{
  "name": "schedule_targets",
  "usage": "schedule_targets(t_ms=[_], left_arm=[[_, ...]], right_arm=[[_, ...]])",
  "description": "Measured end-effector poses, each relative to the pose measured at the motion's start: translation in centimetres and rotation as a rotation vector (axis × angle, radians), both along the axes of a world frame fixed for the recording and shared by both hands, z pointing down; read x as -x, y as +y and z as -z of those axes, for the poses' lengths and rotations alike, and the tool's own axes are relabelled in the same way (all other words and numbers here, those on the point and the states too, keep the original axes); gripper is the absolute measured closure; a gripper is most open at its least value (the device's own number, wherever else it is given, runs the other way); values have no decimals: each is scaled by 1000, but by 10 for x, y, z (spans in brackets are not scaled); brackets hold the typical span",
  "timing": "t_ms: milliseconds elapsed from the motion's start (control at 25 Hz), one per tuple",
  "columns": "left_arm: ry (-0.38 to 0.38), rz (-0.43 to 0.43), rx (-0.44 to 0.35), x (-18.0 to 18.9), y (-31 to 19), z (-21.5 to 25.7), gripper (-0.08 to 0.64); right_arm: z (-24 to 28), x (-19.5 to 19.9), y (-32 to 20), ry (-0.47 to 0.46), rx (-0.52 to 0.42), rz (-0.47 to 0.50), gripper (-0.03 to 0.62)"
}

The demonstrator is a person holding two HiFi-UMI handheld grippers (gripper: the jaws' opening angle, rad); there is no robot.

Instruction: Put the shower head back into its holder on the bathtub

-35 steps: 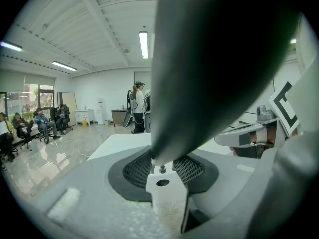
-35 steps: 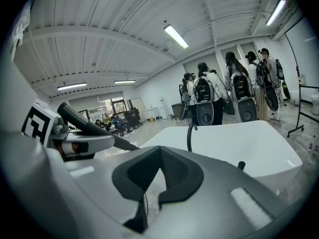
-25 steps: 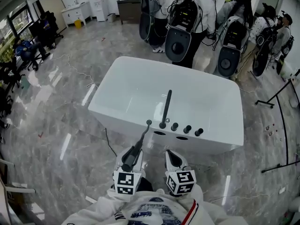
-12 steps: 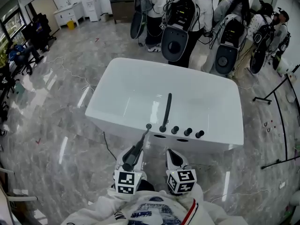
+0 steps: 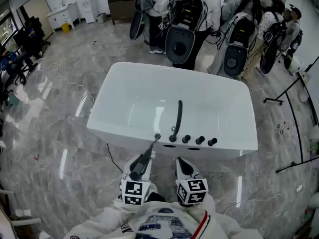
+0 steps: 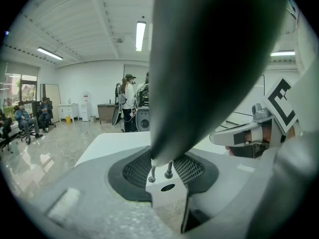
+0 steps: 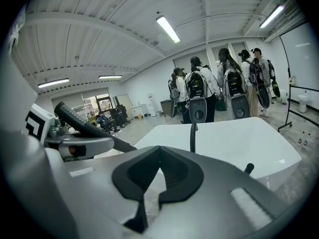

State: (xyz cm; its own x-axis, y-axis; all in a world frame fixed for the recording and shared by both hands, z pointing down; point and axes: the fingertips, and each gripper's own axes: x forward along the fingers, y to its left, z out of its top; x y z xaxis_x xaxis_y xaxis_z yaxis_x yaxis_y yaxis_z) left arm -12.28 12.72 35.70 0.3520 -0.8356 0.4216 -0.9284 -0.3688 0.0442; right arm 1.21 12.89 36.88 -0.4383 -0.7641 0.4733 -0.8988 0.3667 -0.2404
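The white bathtub stands in front of me, with a black spout and three black knobs on its near rim. The shower head is a long black wand, and my left gripper is shut on its thick end. Its thin tip reaches the small round holder left of the spout; whether they touch I cannot tell. In the left gripper view the shower head fills the top above the left gripper. My right gripper is shut and empty, beside the left one.
Several people with backpack gear stand behind the far side of the tub. A black cable runs over the marble floor at the tub's near left. Black stands are at the right, and seated people at the far left.
The view has moved a little, and the tub and the people behind it sit slightly lower in frame. Both grippers and the shower head hold the same pose.
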Motion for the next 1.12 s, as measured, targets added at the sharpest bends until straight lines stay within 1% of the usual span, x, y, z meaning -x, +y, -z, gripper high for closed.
schedule_targets(t_ms=[200,440,720,1120], left_arm=[[9,-47,6,4,-10,-2,417],[19,-77,19,6,-12,-11,417],[24,-72,49,9,-24,-19,417],[2,-46,70,4,-57,-29,417]], right_arm=[[7,1,-11,18,-28,-61,588],[7,0,-14,35,-28,-93,588],[-1,-3,-21,48,6,-102,586],[-11,-10,-65,33,17,-90,587]])
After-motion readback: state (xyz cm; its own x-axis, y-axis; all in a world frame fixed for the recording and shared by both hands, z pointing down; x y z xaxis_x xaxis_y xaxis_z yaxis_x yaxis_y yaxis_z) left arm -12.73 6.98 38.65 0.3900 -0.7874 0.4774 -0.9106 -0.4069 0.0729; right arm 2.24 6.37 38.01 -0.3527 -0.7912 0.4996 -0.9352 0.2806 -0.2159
